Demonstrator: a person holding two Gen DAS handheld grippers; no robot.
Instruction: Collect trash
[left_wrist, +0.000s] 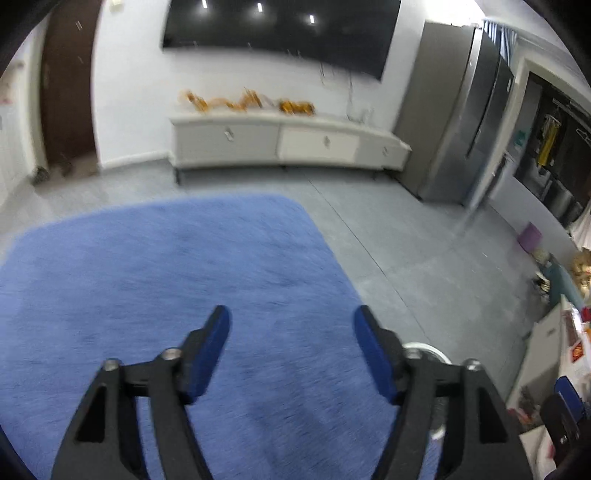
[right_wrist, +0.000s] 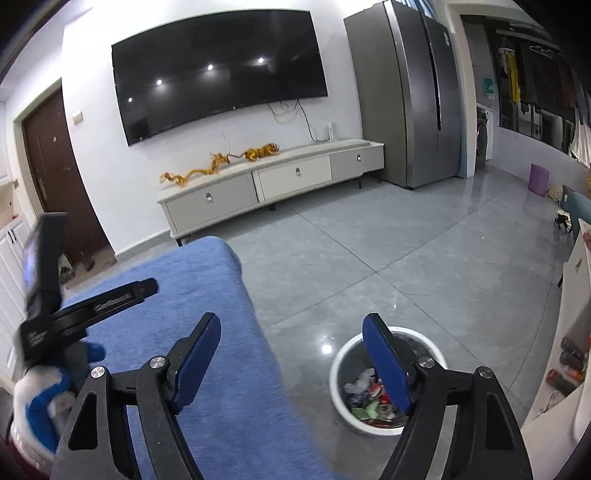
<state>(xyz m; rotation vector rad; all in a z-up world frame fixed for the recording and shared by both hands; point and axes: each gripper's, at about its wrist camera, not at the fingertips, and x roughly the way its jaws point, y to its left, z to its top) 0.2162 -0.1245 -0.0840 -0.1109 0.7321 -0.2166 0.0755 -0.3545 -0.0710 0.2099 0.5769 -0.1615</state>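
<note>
Left gripper (left_wrist: 291, 317): black frame, flat blue pads, jaws spread wide with nothing between them, over the rug.
Rug (left_wrist: 155, 280): blue, short fuzzy pile, rounded far corner; blurred in the left wrist view.
Right gripper (right_wrist: 291, 325): same build, jaws wide apart and empty, straddling the rug's right edge and the floor (right_wrist: 424, 258) of glossy grey tiles.
Trash bin (right_wrist: 341, 363): round, white rim, on the floor right of the rug, holding crumpled wrappers (right_wrist: 369, 397).
View difference: the right wrist view shows the bin's contents and the gloved left hand (right_wrist: 40, 391); the left wrist view shows only a sliver of bin rim (left_wrist: 430, 350).
</note>
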